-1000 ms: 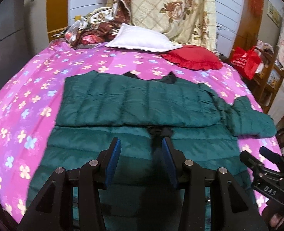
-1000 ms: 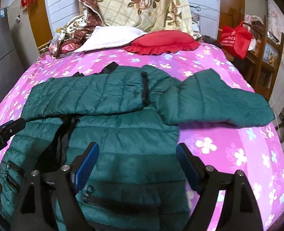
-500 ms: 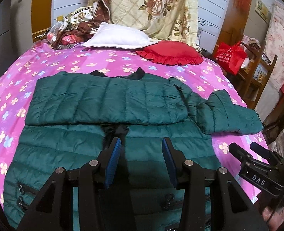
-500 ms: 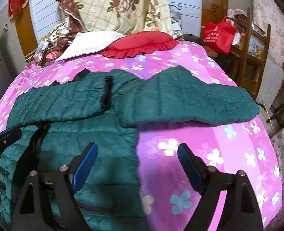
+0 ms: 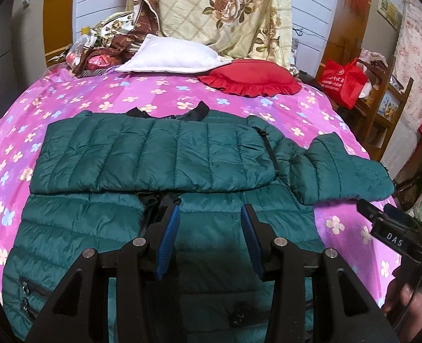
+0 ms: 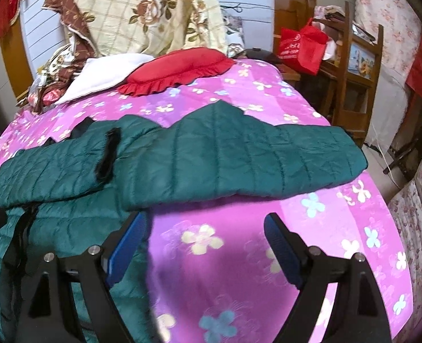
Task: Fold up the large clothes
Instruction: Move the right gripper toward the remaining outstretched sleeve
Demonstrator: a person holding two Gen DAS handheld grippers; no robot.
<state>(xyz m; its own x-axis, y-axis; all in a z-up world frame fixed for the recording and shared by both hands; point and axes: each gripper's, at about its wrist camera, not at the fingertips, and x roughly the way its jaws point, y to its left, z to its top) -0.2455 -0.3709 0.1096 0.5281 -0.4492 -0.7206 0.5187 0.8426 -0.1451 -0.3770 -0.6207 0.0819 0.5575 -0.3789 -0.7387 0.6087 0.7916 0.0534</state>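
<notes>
A dark green quilted jacket (image 5: 153, 157) lies spread on the pink flowered bedspread (image 5: 159, 97). One sleeve is folded flat across its chest; the other sleeve (image 6: 239, 160) sticks out to the right onto the bedspread. My left gripper (image 5: 209, 217) hovers above the jacket's lower front, jaws apart with nothing between them. My right gripper (image 6: 203, 225) hangs open over bare bedspread just in front of the outstretched sleeve, its left finger beside the jacket's edge. The other gripper's body (image 5: 394, 228) shows at the right of the left wrist view.
A white pillow (image 5: 170, 57) and a red frilled cushion (image 5: 251, 80) lie at the bed's head under a floral quilt (image 5: 225, 14). A red bag (image 6: 302, 45) and a wooden shelf (image 6: 351, 65) stand beyond the bed's right edge.
Both grippers have shifted to the right over the bed. The right one now faces the outstretched sleeve and bare bedspread instead of the jacket body. Neither gripper's jaws have changed.
</notes>
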